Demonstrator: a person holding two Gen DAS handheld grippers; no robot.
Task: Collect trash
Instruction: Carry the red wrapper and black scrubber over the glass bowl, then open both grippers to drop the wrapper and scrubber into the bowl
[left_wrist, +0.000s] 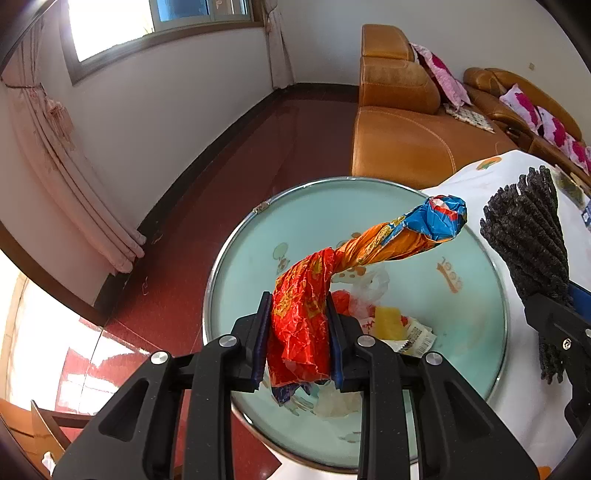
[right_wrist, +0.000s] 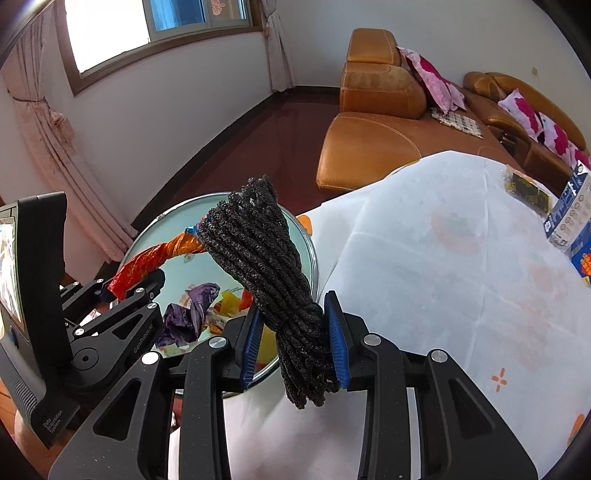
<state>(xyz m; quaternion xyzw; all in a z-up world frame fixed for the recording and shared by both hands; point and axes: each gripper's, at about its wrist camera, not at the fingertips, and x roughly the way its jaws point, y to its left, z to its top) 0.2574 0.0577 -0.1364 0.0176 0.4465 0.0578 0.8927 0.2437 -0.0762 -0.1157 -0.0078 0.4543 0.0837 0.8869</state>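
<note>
My left gripper (left_wrist: 297, 334) is shut on a twisted red, orange and blue foil wrapper (left_wrist: 332, 269), held over a round pale-green basin (left_wrist: 472, 332). Crumpled trash (left_wrist: 391, 325) lies in the basin's bottom. My right gripper (right_wrist: 291, 341) is shut on a bundle of dark grey cord (right_wrist: 273, 266), held above the basin's (right_wrist: 310, 258) right rim beside the white-covered table. The wrapper (right_wrist: 155, 258) and my left gripper (right_wrist: 138, 282) show at the left of the right wrist view. The cord bundle (left_wrist: 532, 236) and part of my right gripper show at the right edge of the left wrist view.
A white tablecloth with orange prints (right_wrist: 461, 280) covers the table at right; a blue box (right_wrist: 572, 218) and a clear packet (right_wrist: 524, 188) sit near its far edge. An orange leather sofa (left_wrist: 402, 140) with pink pillows stands behind. Red floor (left_wrist: 229, 177) lies to the left.
</note>
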